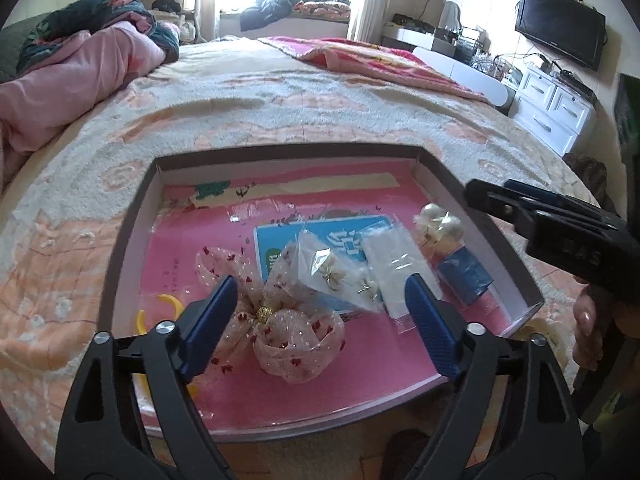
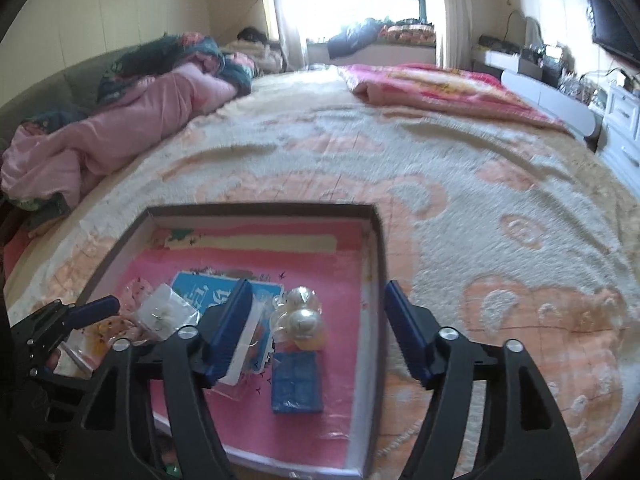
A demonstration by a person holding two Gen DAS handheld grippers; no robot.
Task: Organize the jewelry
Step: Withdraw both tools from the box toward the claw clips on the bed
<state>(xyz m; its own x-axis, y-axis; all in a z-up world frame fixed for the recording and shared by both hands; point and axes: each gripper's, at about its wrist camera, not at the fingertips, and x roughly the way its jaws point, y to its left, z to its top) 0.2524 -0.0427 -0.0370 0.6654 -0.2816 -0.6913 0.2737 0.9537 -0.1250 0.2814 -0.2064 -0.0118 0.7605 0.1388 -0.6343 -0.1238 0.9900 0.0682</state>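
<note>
Resting on a cream-and-peach patterned bedspread (image 1: 280, 112), a shallow pink-lined tray (image 1: 132, 240) with a dark rim holds all the jewelry, and every place below is given relative to that tray. Over its near edge hangs the left gripper (image 1: 320, 312), its blue pads spread wide apart and closed on nothing; a sheer pink ribbon bow (image 1: 288, 320) with a gold bead at its centre lies on the tray floor between and just beyond the pads. Toward the tray's middle sits a clear packet of gold earrings (image 1: 332, 268), lying partly on a blue printed card (image 1: 320, 240). A second, whitish plastic packet (image 1: 394, 264) lies just right of the earring packet. Near the tray's right wall, two large pearl ornaments (image 1: 438, 222) sit against a small blue box (image 1: 464, 276). A yellow curved piece (image 1: 170, 304) shows at the tray's near-left part, partly hidden behind the left gripper's arm.

Over the tray's right half, the right gripper (image 2: 318, 328) hangs with its pads also spread wide and holding nothing; one pad is above the whitish packet, the other above the tray's right wall. The pearls and blue box lie on the tray floor within that gap. Well beyond the tray's far side, a pink quilt (image 1: 72, 72) is bunched up.
</note>
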